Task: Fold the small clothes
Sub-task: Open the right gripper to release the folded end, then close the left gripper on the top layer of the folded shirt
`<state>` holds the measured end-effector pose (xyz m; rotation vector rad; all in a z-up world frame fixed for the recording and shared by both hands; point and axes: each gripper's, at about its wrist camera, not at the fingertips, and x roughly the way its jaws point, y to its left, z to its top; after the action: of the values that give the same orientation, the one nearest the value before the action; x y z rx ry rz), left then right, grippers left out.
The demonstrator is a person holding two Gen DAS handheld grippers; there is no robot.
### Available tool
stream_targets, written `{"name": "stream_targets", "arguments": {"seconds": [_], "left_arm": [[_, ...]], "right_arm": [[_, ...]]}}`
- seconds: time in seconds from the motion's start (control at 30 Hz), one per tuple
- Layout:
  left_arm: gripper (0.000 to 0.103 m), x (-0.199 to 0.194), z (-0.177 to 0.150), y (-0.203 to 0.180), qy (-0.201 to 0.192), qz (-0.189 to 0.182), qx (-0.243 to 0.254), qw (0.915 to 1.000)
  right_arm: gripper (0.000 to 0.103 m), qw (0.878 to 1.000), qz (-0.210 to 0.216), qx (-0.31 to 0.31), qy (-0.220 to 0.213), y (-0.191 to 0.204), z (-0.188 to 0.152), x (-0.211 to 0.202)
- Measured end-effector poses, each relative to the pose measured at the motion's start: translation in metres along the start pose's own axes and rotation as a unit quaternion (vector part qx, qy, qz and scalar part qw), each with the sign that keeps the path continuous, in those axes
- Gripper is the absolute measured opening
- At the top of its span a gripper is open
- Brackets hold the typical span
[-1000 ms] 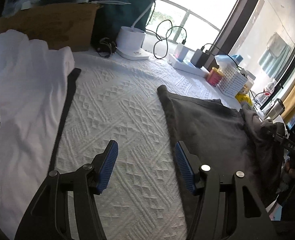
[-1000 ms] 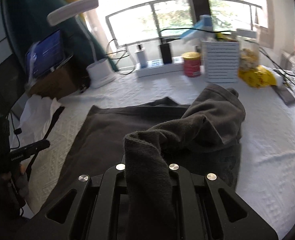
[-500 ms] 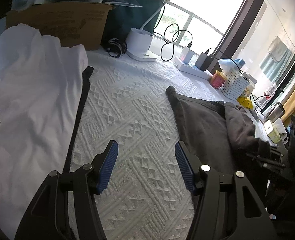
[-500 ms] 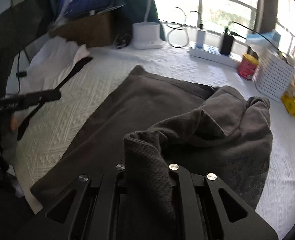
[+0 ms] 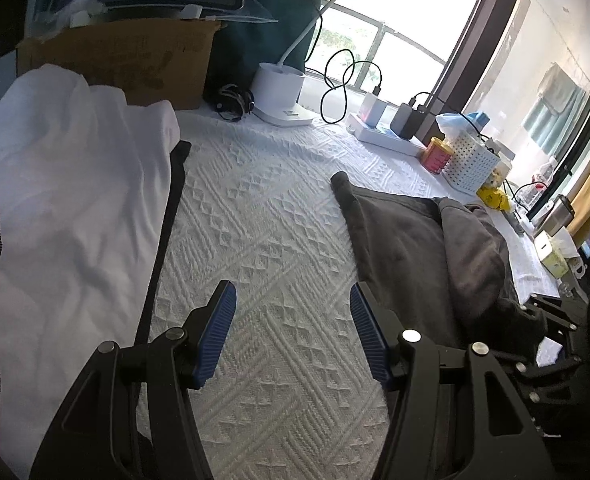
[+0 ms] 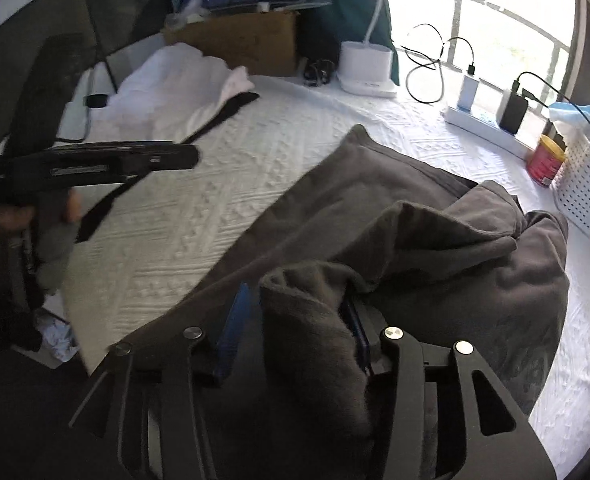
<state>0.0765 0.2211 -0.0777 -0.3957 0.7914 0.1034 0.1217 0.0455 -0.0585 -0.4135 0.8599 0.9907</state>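
A dark grey garment (image 6: 375, 184) lies on the white textured cover (image 5: 263, 240), its right part folded over into a thick ridge. My right gripper (image 6: 295, 300) hovers low over the near edge with its jaws opening. A bunched fold of the grey cloth still sits between them, and the left blue pad (image 6: 235, 316) stands apart from it. My left gripper (image 5: 292, 292) is open over bare cover with nothing between its fingers, just left of the grey garment (image 5: 407, 248). A white garment (image 5: 63, 200) lies at the left with a black strip along its edge.
At the back stand a cardboard box (image 5: 127, 64) with a tablet on top, a white lamp base (image 5: 279, 92), a power strip (image 5: 383, 136) with chargers and cables, a red can (image 5: 437, 156) and a white basket (image 5: 471, 164). The table's near edge runs below the grippers.
The right gripper carried the grey fold leftward over the garment and rolled, and its jaws have parted from the cloth. The left gripper stayed open and nearly still.
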Motion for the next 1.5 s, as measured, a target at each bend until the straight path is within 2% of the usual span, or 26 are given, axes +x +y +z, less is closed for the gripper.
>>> {"name": "stream_targets", "arguments": {"seconds": [0.07,0.13,0.3,0.53,0.83,0.93,1.07,1.2,1.33,1.47,1.5], "left_arm": [[0.059,0.001,0.001,-0.005,0.0,0.006,0.005,1.0],[0.059,0.001,0.004,-0.012,-0.001,0.009,0.011,0.9999],[0.059,-0.002,0.01,-0.032,-0.009,0.011,0.028,0.9995],[0.059,0.003,0.02,-0.069,-0.008,0.013,0.067,0.9976],[0.059,0.03,0.038,-0.144,0.016,-0.018,0.145,0.9892],[0.059,0.044,0.041,-0.166,0.027,-0.017,0.175,0.9841],[0.059,0.058,0.043,-0.191,0.037,-0.021,0.22,0.9746],[0.059,0.071,0.042,-0.211,0.046,-0.05,0.26,0.9631],[0.059,0.087,0.039,-0.222,0.048,-0.043,0.3,0.9516],[0.059,0.113,0.034,-0.22,0.08,-0.025,0.324,0.9423],[0.052,0.118,0.033,-0.218,0.087,-0.023,0.329,0.9399]], "right_arm": [[0.051,1.0,0.016,-0.005,-0.011,0.007,0.0,-0.01],[0.059,0.999,0.026,-0.011,-0.022,0.014,-0.002,-0.02],[0.059,0.998,0.041,-0.014,-0.043,0.013,-0.011,-0.041],[0.059,0.997,0.018,0.023,-0.066,-0.024,-0.032,-0.062],[0.059,0.992,-0.036,0.093,-0.081,-0.092,-0.057,-0.072],[0.059,0.989,-0.06,0.115,-0.078,-0.114,-0.066,-0.072],[0.059,0.984,-0.071,0.145,-0.077,-0.14,-0.078,-0.071],[0.059,0.979,-0.081,0.172,-0.076,-0.161,-0.086,-0.069],[0.059,0.974,-0.097,0.192,-0.068,-0.18,-0.09,-0.065],[0.06,0.97,-0.104,0.208,-0.067,-0.193,-0.093,-0.063],[0.059,0.969,-0.104,0.213,-0.066,-0.196,-0.094,-0.062]]}}
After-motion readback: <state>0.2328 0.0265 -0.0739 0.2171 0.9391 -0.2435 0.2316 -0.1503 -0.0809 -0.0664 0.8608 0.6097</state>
